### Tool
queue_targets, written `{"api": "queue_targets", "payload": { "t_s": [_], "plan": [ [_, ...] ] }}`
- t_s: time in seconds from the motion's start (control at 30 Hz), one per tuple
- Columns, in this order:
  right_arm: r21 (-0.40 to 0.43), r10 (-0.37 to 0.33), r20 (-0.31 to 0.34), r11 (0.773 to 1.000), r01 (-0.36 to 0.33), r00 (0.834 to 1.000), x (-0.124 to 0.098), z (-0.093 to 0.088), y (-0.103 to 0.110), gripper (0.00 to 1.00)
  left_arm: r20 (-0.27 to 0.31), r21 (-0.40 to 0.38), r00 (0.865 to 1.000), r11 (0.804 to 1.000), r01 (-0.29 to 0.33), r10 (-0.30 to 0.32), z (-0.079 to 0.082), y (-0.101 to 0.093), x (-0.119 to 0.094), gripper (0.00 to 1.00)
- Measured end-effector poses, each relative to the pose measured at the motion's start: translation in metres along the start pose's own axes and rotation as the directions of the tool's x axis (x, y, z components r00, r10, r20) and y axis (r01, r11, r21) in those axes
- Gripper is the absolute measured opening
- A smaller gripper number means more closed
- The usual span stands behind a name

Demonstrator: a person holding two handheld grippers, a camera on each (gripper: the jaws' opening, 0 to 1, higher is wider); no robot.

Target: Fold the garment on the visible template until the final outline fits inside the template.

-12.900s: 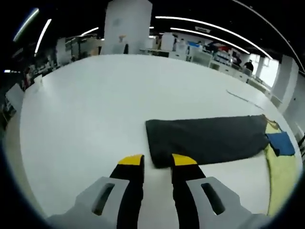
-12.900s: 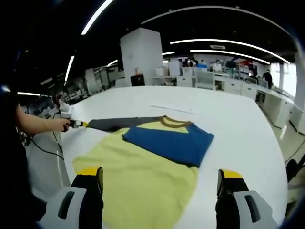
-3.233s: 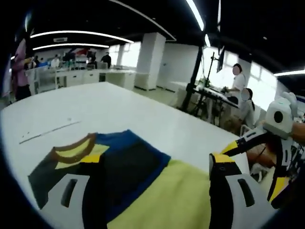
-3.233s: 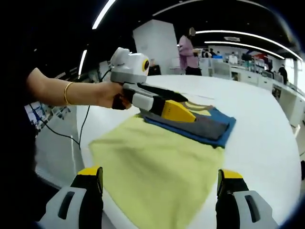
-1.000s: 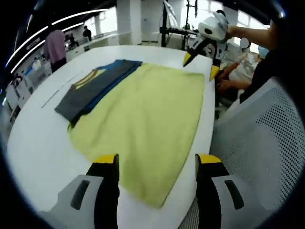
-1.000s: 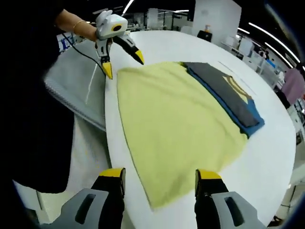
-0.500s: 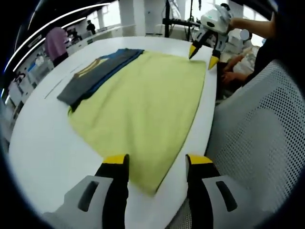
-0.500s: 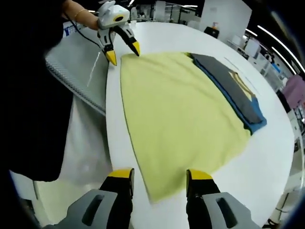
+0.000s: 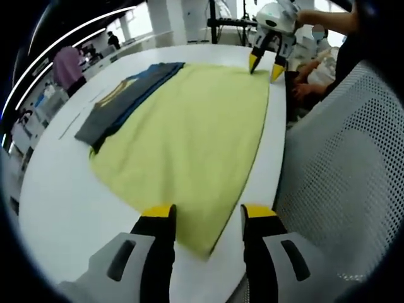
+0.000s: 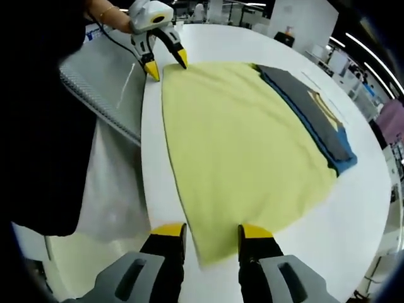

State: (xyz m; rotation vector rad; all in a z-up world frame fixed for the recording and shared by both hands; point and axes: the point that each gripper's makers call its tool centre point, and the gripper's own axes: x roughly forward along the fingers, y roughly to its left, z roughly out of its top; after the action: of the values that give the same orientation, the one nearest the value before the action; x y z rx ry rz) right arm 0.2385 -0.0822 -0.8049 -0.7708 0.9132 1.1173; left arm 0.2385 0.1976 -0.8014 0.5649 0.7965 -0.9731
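A yellow garment (image 9: 189,132) lies flat on the white table (image 9: 57,189), with grey and blue sleeves (image 9: 120,104) folded over its far collar end. My left gripper (image 9: 207,213) is open, its yellow-tipped jaws on either side of one hem corner at the table's near edge. The right gripper (image 9: 265,66), held in a hand, stands open at the other hem corner. In the right gripper view the garment (image 10: 240,145) stretches away, and my right gripper (image 10: 211,231) is open over its hem corner. The left gripper (image 10: 167,66) is open at the far corner.
A grey mesh chair back (image 9: 341,158) stands against the table edge beside the hem, seen also as the chair (image 10: 107,69). The person's dark clothing (image 10: 44,126) is close by. A thin line (image 9: 76,120) marks the table beyond the sleeves. Desks and people are far behind.
Both cameras have moved closer to the hem corners. Each gripper's jaws have narrowed from a wide gap to a smaller one around its corner. The garment has not moved.
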Motion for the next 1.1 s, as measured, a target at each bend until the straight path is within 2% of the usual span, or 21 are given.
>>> {"api": "queue_targets", "payload": {
  "t_s": [0.07, 0.13, 0.3, 0.5, 0.63, 0.67, 0.73, 0.77, 0.87, 0.93, 1.1],
  "plan": [
    [0.014, 0.005, 0.003, 1.0, -0.005, 1.0, 0.0, 0.0, 0.0, 0.23, -0.006, -0.006, 1.0, 1.0, 0.009, -0.009, 0.0, 0.0, 0.001, 0.36],
    [0.074, 0.038, 0.007, 0.997, -0.039, 0.999, 0.001, -0.001, 0.004, 0.2, -0.012, -0.019, 1.0, 1.0, 0.024, -0.024, 0.0, -0.003, 0.001, 0.32],
    [0.057, 0.016, 0.014, 0.998, -0.017, 1.0, 0.001, 0.0, -0.001, 0.15, -0.018, 0.002, 0.999, 0.999, 0.04, -0.04, 0.0, -0.006, 0.002, 0.25],
    [0.062, 0.006, 0.011, 0.998, -0.007, 1.0, 0.001, 0.001, -0.006, 0.11, -0.027, -0.025, 0.999, 0.999, 0.039, -0.039, 0.0, -0.002, 0.002, 0.21],
    [0.07, -0.012, 0.012, 0.997, 0.011, 1.0, 0.002, 0.001, -0.011, 0.05, -0.034, -0.013, 0.998, 0.999, 0.043, -0.043, 0.0, -0.001, 0.003, 0.17],
    [0.08, -0.028, 0.011, 0.996, 0.027, 1.0, 0.003, 0.001, -0.014, 0.03, -0.036, -0.011, 0.998, 0.999, 0.045, -0.045, 0.0, -0.001, 0.003, 0.15],
    [0.09, -0.024, 0.012, 0.996, 0.023, 1.0, 0.003, 0.001, -0.015, 0.02, -0.047, 0.008, 0.998, 0.999, 0.039, -0.038, 0.0, -0.001, 0.004, 0.05],
    [0.094, -0.024, 0.01, 0.995, 0.023, 1.0, 0.003, 0.001, -0.014, 0.02, -0.059, 0.029, 0.998, 1.0, 0.011, -0.009, -0.001, 0.004, 0.003, 0.02],
    [0.098, -0.023, 0.009, 0.995, 0.022, 1.0, 0.003, 0.001, -0.014, 0.01, -0.062, -0.003, 0.998, 1.0, 0.026, -0.026, 0.0, 0.003, 0.004, 0.02],
    [0.13, -0.018, 0.011, 0.991, 0.017, 1.0, 0.003, 0.002, -0.014, 0.0, -0.069, -0.016, 0.997, 0.999, 0.032, -0.033, 0.0, 0.003, 0.002, 0.01],
    [0.168, -0.009, 0.003, 0.986, 0.009, 1.0, -0.001, 0.004, -0.013, 0.0, -0.095, -0.023, 0.995, 0.999, 0.042, -0.044, 0.007, 0.005, -0.004, 0.01]
  ]
}}
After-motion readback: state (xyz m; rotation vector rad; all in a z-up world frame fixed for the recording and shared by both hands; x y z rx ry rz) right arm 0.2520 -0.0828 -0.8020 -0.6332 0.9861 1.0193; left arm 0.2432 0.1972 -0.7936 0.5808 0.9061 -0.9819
